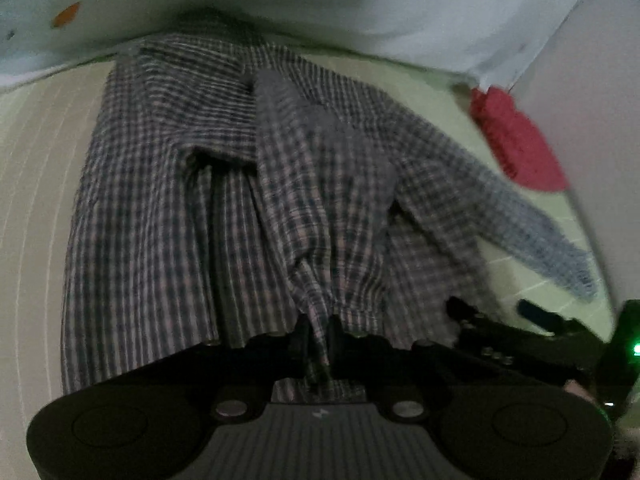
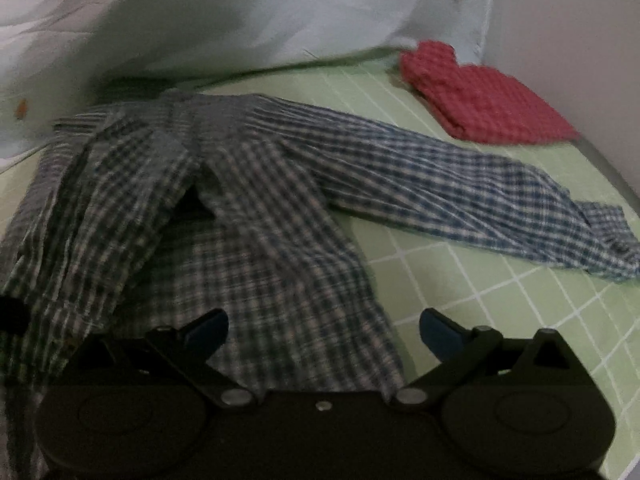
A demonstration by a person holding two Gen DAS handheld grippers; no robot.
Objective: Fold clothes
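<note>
Folding barely begun: blue-and-white checked cotton shirt (image 2: 256,208) spread rumpled ahead of both tools on green gridded sheet (image 2: 500,300), one sleeve trailing right; folded red checked cloth (image 2: 488,96) lying beyond. Left tool (image 1: 318,338) clamped on bunched hem fabric. Right tool (image 2: 324,330) wide open over hem, gripping nothing.

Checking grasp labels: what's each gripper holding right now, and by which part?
Left gripper is shut on a pinched bunch of the plaid shirt near its hem. Right gripper is open over the shirt, holding nothing.
</note>
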